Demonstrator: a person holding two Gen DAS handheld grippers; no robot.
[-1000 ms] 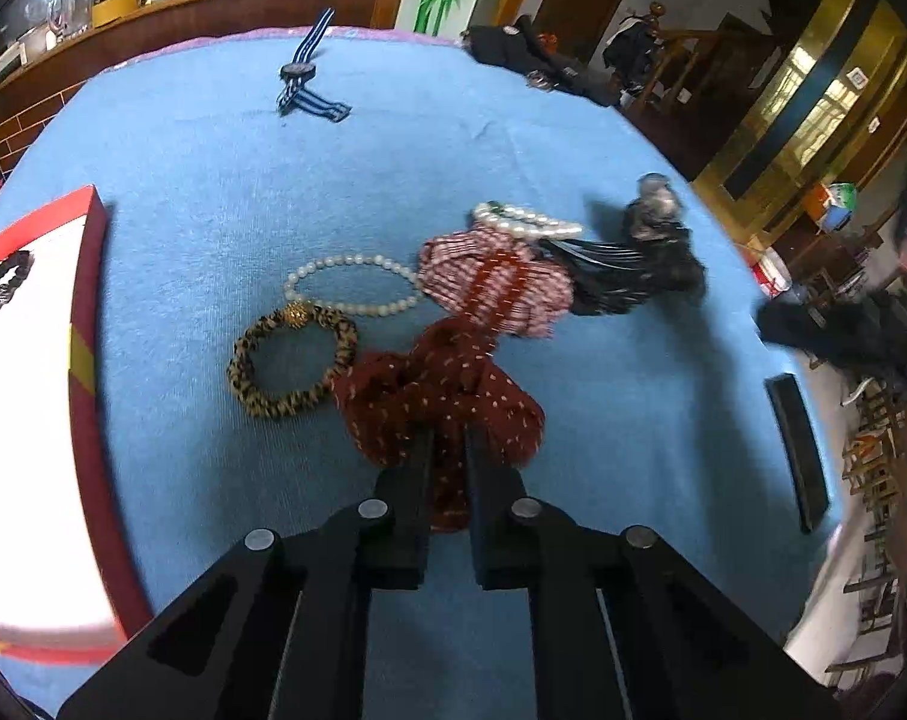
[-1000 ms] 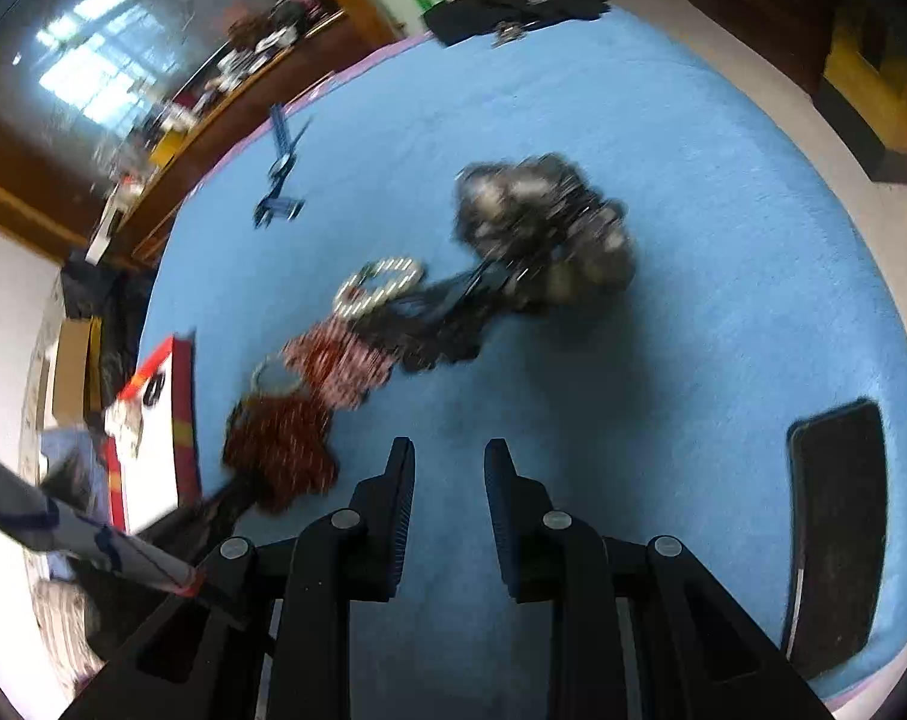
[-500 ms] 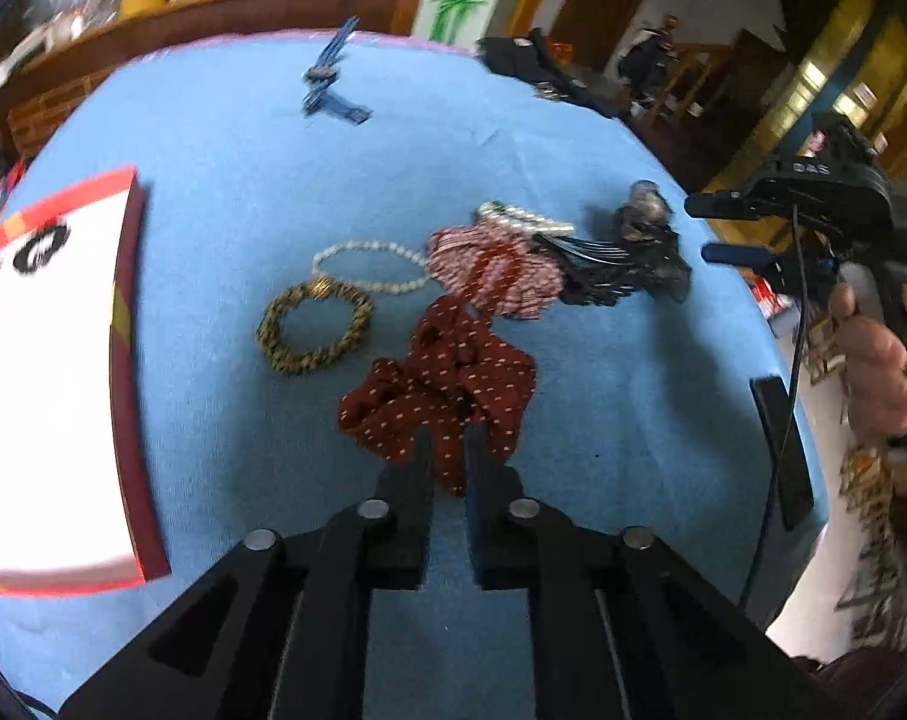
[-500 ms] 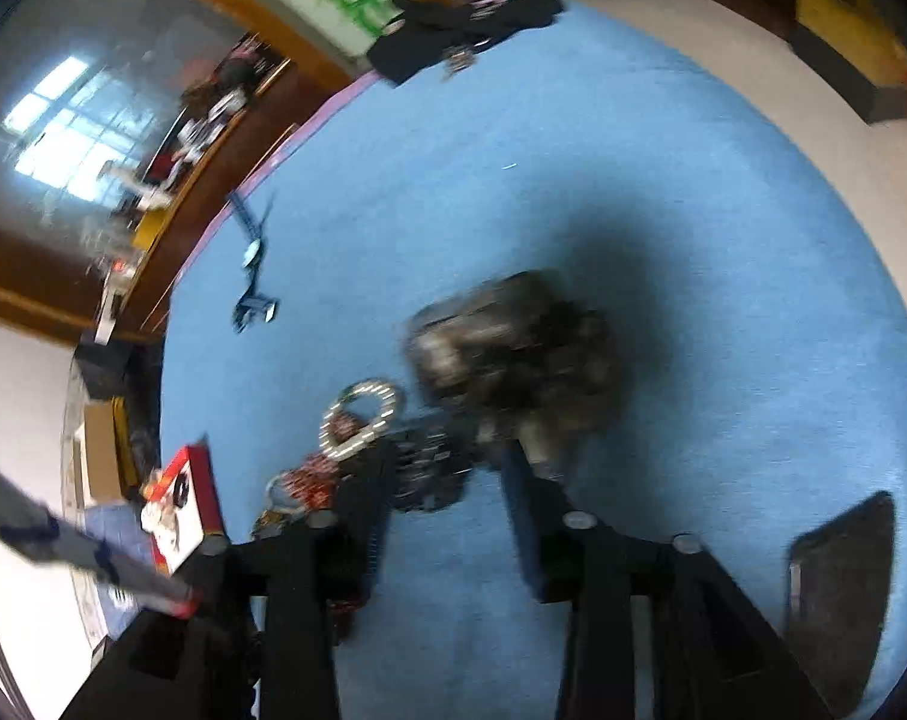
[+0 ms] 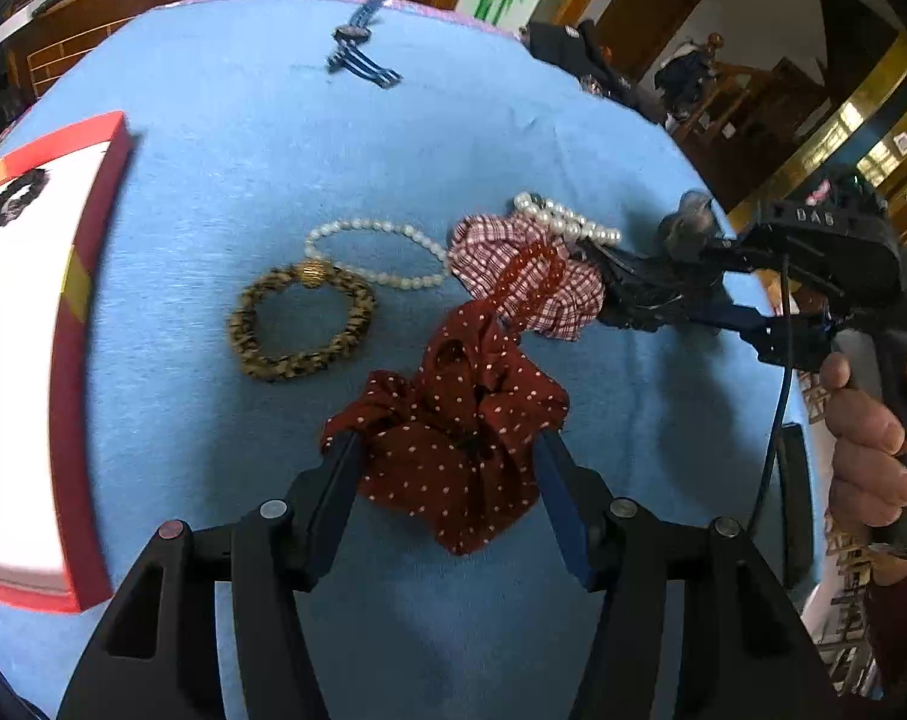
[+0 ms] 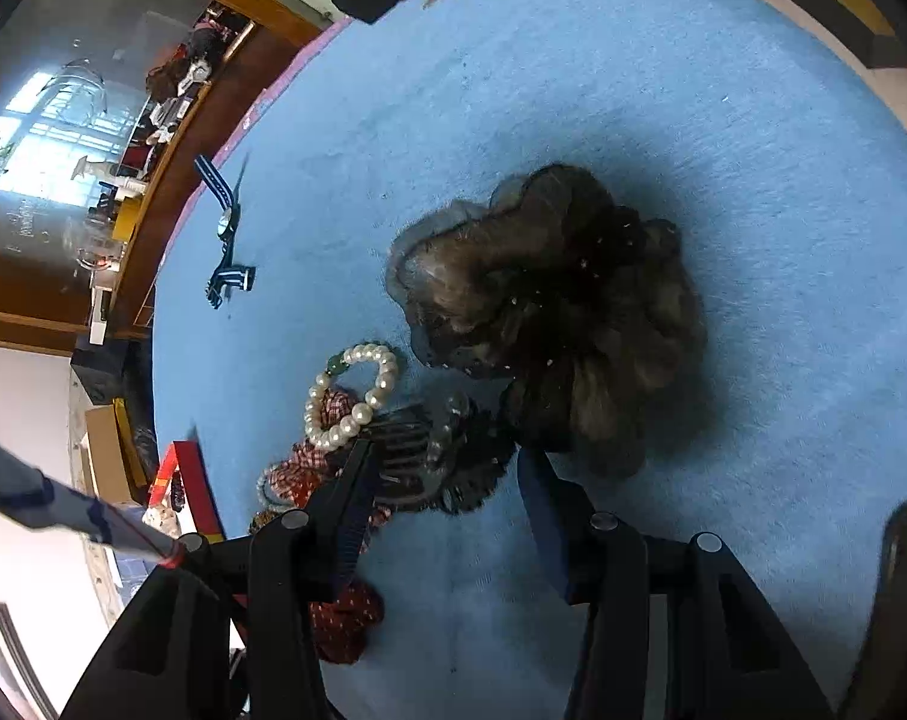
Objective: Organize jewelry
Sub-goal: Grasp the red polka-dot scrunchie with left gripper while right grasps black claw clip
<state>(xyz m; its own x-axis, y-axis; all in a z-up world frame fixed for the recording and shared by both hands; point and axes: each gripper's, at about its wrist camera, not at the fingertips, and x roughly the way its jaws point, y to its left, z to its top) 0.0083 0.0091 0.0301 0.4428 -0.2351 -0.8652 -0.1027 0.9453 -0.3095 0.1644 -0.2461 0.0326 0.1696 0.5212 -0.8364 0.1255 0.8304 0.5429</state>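
A dark red polka-dot scrunchie [image 5: 459, 432] lies on the blue cloth between the fingers of my open left gripper [image 5: 447, 450]. Behind it lie a checked red scrunchie [image 5: 531, 276], a leopard-print bracelet [image 5: 300, 321], a thin pearl bracelet [image 5: 375, 252] and a thick pearl bracelet [image 5: 567, 219]. My right gripper [image 6: 441, 468] is open around a black hair claw clip [image 6: 417, 462], beside a brown furry hairpiece [image 6: 561, 312]. The thick pearl bracelet [image 6: 348, 396] shows left of it. The right gripper also shows in the left wrist view [image 5: 645, 294].
A red-edged white box [image 5: 27, 324] holding a black hair tie [image 5: 15, 198] sits at the left. A blue striped strap [image 5: 360, 42] lies at the far side. A dark flat device [image 6: 897, 594] lies near the right edge. The cloth covers a round table [image 6: 633, 60].
My left gripper has opened around the polka-dot scrunchie. My right gripper has come in from the right, opened, and lowered over the black claw clip.
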